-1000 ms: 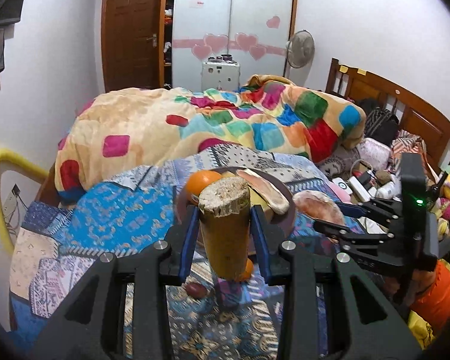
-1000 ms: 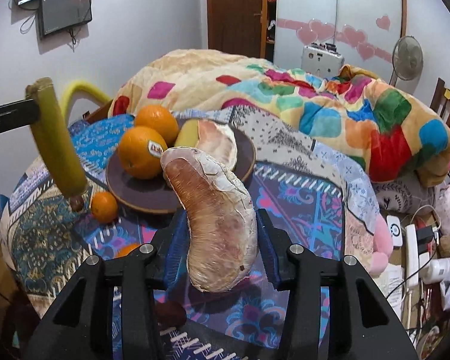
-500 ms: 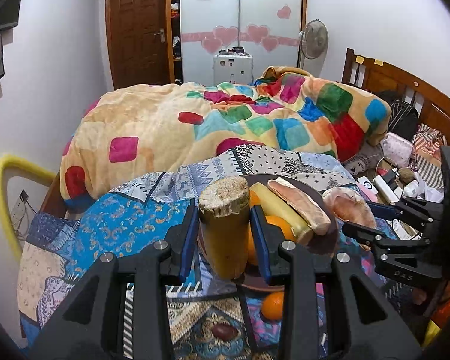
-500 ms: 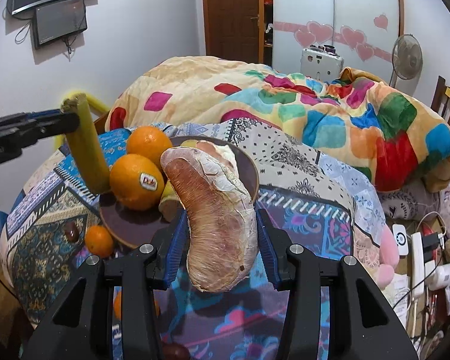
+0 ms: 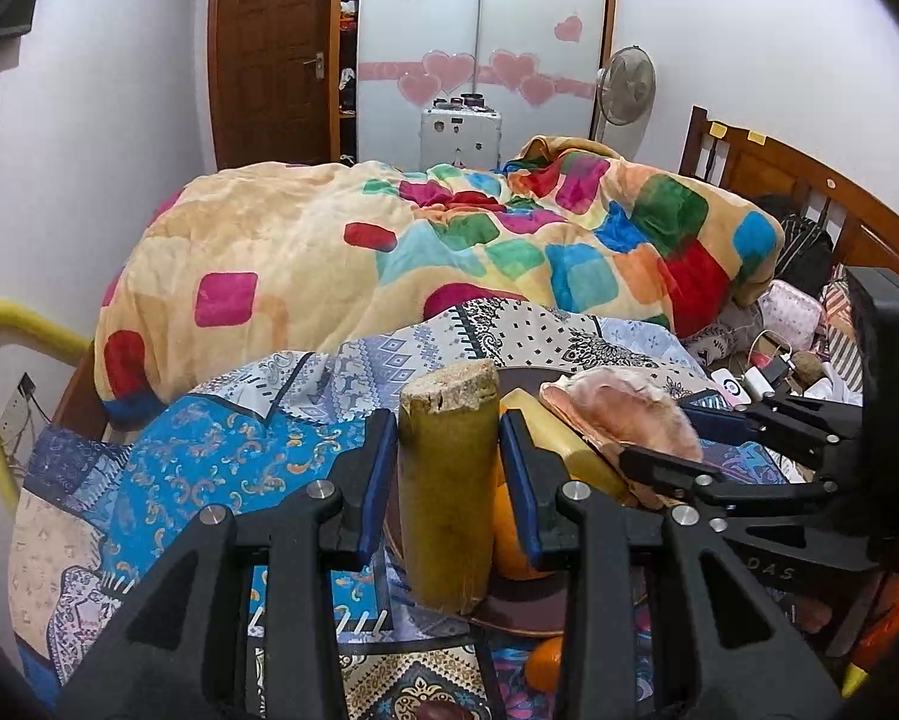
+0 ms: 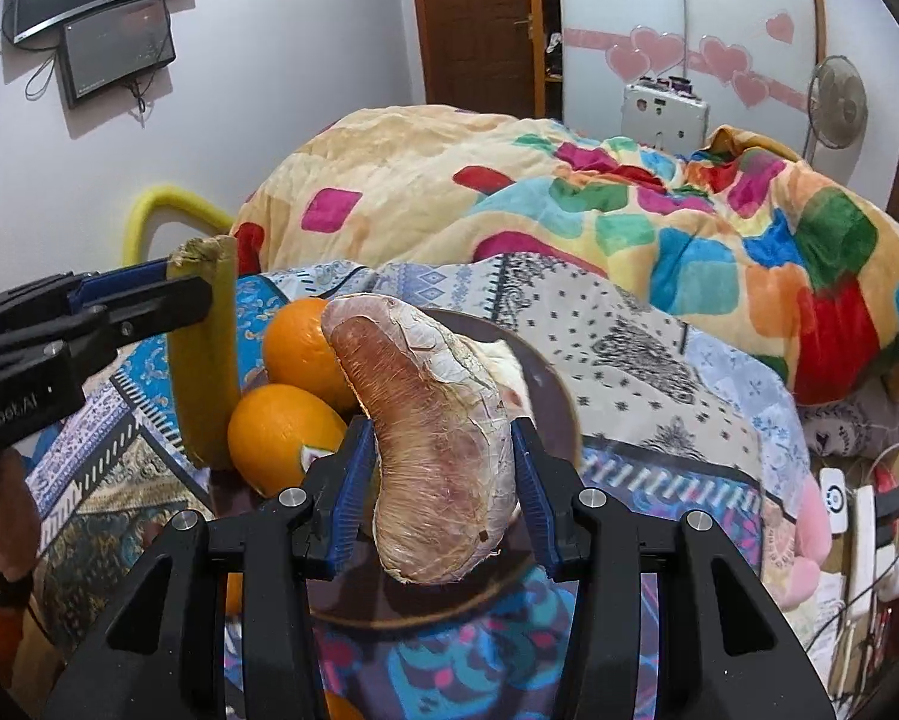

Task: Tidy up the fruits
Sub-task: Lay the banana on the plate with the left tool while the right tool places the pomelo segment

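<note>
Olive-yellow and stiff as a stick, the cut cane piece (image 5: 446, 486) sat upright in the left hand-held gripper (image 5: 449, 480), blue pads clamped on both flanks just below its dry, fibrous top face. It looked dense and rigid, with a smooth rind that could slide through the pads if the squeeze eased, so a mid-length hold like this one seemed sound. Over on the other side, the right hand-held gripper (image 6: 443, 480) was closed on the pomelo segment (image 6: 437, 450), a curved wedge in a papery, veined membrane, pink flesh showing through. That one read as soft and light, likely to tear or bruise under hard pressure, best held across its thick middle, as it was. Both pieces hung just above the dark brown plate (image 6: 560, 396), a shallow round dish on the patterned bedspread (image 6: 659, 354). Two oranges (image 6: 281, 438), glossy and pebbled, one with a sticker, already rested on the plate, close beside the cane. A smaller orange (image 5: 542, 660) lay on the cloth by the plate's near rim. Behind, a plush patchwork quilt (image 5: 449, 246) bulked up, soft and thick.
</note>
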### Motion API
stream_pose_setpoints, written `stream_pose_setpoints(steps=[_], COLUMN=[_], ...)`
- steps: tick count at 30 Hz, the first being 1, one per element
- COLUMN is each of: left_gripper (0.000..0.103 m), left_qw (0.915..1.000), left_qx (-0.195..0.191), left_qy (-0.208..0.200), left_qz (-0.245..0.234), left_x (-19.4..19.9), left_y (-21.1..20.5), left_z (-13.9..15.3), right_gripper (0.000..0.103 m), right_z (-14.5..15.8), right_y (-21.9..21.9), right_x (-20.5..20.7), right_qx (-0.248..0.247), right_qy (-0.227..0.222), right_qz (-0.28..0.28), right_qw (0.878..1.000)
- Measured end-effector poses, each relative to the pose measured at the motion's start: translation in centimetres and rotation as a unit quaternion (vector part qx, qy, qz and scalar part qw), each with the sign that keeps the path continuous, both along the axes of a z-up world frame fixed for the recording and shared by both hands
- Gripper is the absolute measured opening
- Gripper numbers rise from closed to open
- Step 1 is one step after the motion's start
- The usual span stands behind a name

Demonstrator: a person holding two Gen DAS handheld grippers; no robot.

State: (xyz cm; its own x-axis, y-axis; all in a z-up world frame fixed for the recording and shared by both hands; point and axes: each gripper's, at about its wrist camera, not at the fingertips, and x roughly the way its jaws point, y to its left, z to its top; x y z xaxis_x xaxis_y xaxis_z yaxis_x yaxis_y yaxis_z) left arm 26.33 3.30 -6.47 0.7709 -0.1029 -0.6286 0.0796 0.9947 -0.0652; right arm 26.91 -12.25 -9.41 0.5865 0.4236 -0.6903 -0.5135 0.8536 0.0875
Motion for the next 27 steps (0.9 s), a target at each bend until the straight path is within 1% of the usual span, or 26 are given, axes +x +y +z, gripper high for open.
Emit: stream_pose_setpoints(steps=[2, 4, 7, 8, 9, 11, 12, 15, 17, 18, 21, 24, 26, 27], left_gripper=[0.035, 0.035, 0.037, 0.037, 0.037, 0.037, 0.037, 0.038, 0.038, 0.038, 0.038, 0.038, 0.039, 0.039], left_qw=[0.9999, 0.9996, 0.9994, 0.9993, 0.9993, 0.9984, 0.9981, 0.9989, 0.9985, 0.9984, 0.9993, 0.9995, 0.9992, 0.9990], left_qx=[-0.006, -0.004, 0.029, 0.033, 0.030, 0.007, 0.004, 0.005, -0.018, -0.021, -0.011, -0.017, -0.017, -0.014], left_qy=[0.013, 0.025, 0.017, 0.015, 0.016, 0.040, 0.046, 0.036, 0.041, 0.042, 0.032, 0.028, 0.028, 0.028], left_qz=[-0.006, -0.013, -0.006, -0.010, -0.016, -0.038, -0.040, -0.030, -0.033, -0.031, -0.013, 0.005, 0.024, 0.032], left_x=[0.5, 0.8, 0.6, 0.5, 0.4, 0.7, 0.7, 0.6, 0.6, 0.6, 0.1, -0.8, -1.4, -1.6], left_y=[0.0, -0.3, -0.8, -0.8, -0.8, -0.6, -0.5, 0.1, 0.9, 1.2, 2.3, 4.5, 6.3, 6.7], left_z=[-0.5, -1.1, -1.8, -1.9, -2.0, -2.6, -2.9, -3.2, -3.4, -3.4, -2.7, -2.0, -1.7, -1.7], right_gripper=[0.043, 0.043, 0.043, 0.043, 0.043, 0.043, 0.043, 0.043, 0.043, 0.043, 0.043, 0.043, 0.044, 0.046], right_z=[-0.1, -0.4, -0.9, -1.0, -1.1, -1.0, -0.9, -0.7, -1.0, -1.1, -1.3, -1.3, -1.4, -1.4], right_y=[0.2, 0.5, 0.9, 1.1, 1.2, 1.4, 1.4, 1.5, 1.6, 1.6, 1.8, 1.7, 1.6, 1.6], right_x=[0.2, 0.7, 1.1, 1.1, 1.1, 0.9, 0.7, 0.6, 0.7, 0.7, 0.7, 0.6, 0.7, 0.6], right_qx=[0.001, 0.001, -0.003, -0.008, -0.012, -0.014, -0.013, -0.017, -0.021, -0.023, -0.027, -0.026, -0.026, -0.026], right_qy=[0.006, 0.019, 0.027, 0.026, 0.023, 0.016, 0.013, 0.010, 0.010, 0.011, 0.012, 0.013, 0.015, 0.016], right_qz=[0.000, 0.001, 0.003, 0.004, 0.005, 0.007, 0.009, 0.011, 0.011, 0.013, 0.016, 0.017, 0.018, 0.018], right_qw=[1.000, 1.000, 1.000, 1.000, 1.000, 1.000, 1.000, 1.000, 1.000, 1.000, 0.999, 0.999, 0.999, 0.999])
